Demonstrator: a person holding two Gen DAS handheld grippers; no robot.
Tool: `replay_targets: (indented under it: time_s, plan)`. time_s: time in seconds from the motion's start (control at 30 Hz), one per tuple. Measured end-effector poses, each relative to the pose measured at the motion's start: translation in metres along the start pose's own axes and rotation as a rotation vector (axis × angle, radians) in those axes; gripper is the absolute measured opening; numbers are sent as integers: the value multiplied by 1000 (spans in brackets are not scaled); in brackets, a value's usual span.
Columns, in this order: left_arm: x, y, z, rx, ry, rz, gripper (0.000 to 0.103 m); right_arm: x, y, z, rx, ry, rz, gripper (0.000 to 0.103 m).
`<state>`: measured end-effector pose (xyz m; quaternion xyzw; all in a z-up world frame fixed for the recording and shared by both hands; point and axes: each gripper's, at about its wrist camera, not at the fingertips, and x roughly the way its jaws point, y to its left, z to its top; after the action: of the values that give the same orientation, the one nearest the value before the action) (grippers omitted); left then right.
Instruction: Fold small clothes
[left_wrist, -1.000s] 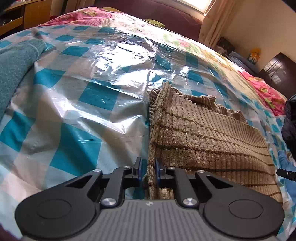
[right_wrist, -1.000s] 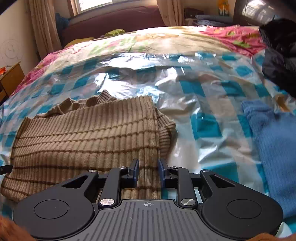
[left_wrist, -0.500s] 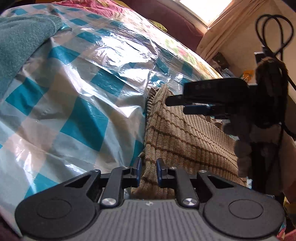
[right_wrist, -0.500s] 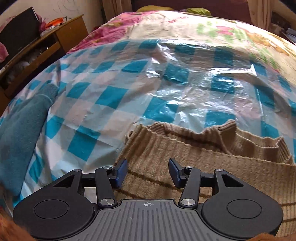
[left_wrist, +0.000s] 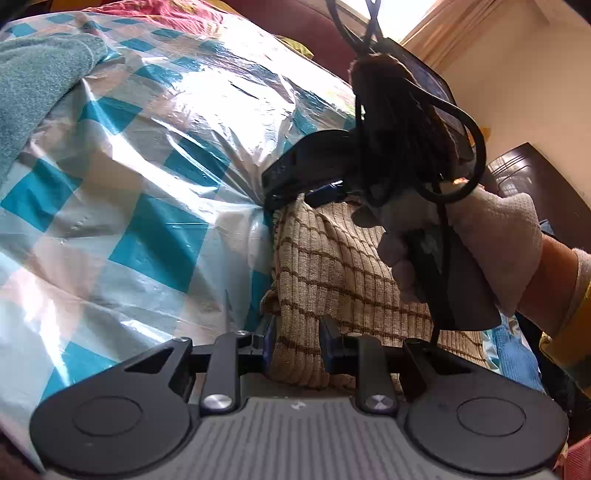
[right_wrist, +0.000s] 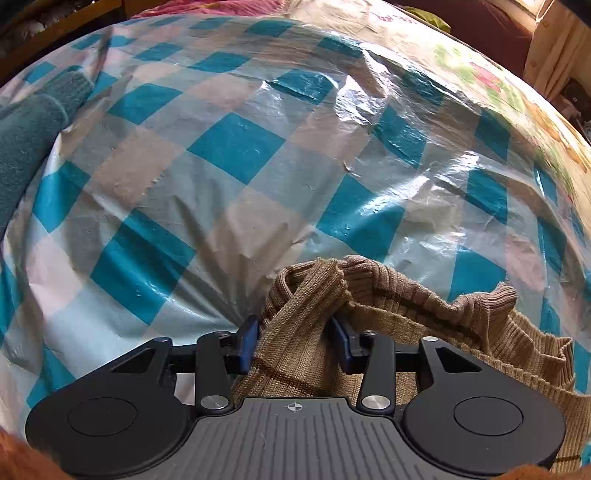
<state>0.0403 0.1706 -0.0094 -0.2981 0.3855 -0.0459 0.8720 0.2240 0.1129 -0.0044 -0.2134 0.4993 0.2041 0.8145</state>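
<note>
Jaws first: on the left gripper (left_wrist: 295, 341) they are opening, with the near hem of the tan ribbed sweater (left_wrist: 332, 266) between the blue pads; the knit fills the gap, so contact on both sides looks likely but is easing. On the right gripper (right_wrist: 293, 338) the jaws are closing, a bunched roll of the same sweater (right_wrist: 406, 332) between them, the pads close against the fabric on either side.

Landmark: the sweater. It lies on the blue-checked plastic sheet (left_wrist: 147, 192) that covers the bed. Left of the sweater, well apart, a teal knitted garment (left_wrist: 33, 81) rests at the sheet's edge. At the sweater's near left corner sits the left gripper. At its far left corner, in the left wrist view, the right gripper (left_wrist: 291, 184) comes down over the fabric, carried by a gloved hand (left_wrist: 480, 251). Right of the sweater, a strip of blue cloth (left_wrist: 517, 354) shows just beside it.

Handling, judged: the knit is soft, light and stretchy, with no stiffness; it bunches and sags rather than holding a line. The sheet beneath looks slick, so the garment may slide when pulled. Best hold seems the thicker ribbed edges and corners, both along one side, lifted together to keep the fold even.
</note>
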Motion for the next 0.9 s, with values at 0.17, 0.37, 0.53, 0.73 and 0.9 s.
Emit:
replay_targets:
  time_s: [0.17,0.37,0.53,0.73,0.9]
  plan:
    - [2,-12,-9,24,5,50,39,-12,-18,-4,48,-21,67,17]
    - [13,-19,-15,35,19,134,46,-34,-44,-14,103,-81,178,13]
    - [28,-25,-19,18,-5,188,56,-45,-66,-22,147,-117,253,12]
    - [29,-27,-28,-39,-58,246,57,-60,-92,-33,216,-160,328,12]
    - [18,-33,-37,-14,-96,267,57,-70,-106,-37,238,-187,353,12]
